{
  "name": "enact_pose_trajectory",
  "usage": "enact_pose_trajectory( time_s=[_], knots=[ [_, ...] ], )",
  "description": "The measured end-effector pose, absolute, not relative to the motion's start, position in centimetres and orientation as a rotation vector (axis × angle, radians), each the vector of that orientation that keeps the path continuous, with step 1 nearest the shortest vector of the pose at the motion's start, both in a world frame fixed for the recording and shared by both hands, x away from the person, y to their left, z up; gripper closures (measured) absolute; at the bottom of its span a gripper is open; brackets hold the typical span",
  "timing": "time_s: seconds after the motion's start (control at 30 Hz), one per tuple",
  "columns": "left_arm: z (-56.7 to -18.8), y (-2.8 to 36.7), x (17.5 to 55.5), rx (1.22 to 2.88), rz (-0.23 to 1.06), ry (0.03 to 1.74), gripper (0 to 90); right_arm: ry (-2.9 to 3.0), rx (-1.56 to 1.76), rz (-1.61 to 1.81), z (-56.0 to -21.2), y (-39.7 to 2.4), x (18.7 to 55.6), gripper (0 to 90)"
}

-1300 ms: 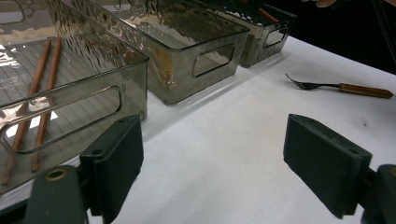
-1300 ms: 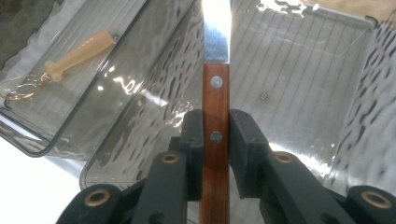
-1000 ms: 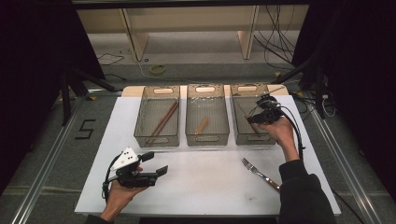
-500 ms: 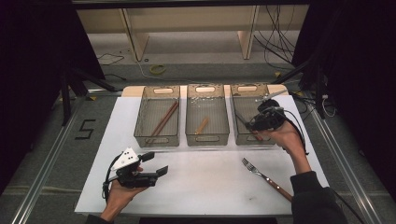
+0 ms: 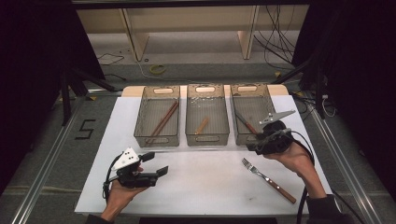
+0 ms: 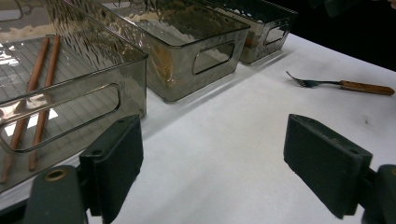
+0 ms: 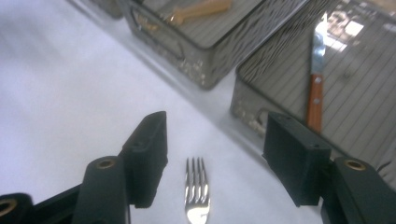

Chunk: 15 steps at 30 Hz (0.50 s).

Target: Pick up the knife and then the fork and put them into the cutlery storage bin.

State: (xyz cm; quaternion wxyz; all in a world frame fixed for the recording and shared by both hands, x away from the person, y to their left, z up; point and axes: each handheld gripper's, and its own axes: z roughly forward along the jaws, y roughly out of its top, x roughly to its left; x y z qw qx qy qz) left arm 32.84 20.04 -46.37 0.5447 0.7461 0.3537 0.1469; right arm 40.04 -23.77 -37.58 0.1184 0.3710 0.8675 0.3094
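Note:
A fork with a wooden handle lies on the white table at the right front; its tines show between my right gripper's jaws. My right gripper hovers open just above and behind the fork, at the front of the right bin, which holds a wood-handled knife. My left gripper rests open near the table's left front, nothing between its jaws. The left bin holds two wooden chopsticks. The middle bin holds a short wooden piece.
The white table top has free room between the two grippers. Cables trail on the floor behind the table, and a black "5" mark lies on the floor at the left. Dark curtains flank both sides.
My right gripper has come back and down from over the right bin toward the fork on the table. The left gripper has stayed put.

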Motion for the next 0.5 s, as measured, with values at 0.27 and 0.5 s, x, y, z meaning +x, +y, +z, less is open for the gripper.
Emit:
enact_pose_trajectory(
  time_s=[0.27,0.5],
  knots=[
    [-46.3,20.0,32.8,1.775,0.358,0.83,19.3,2.6,1.096,0.847,-38.8,-24.3,38.7,36.1],
    [-46.3,19.9,32.7,1.783,0.36,0.823,19.2,2.64,1.115,0.796,-39.9,-25.7,37.4,35.0]
  ],
)
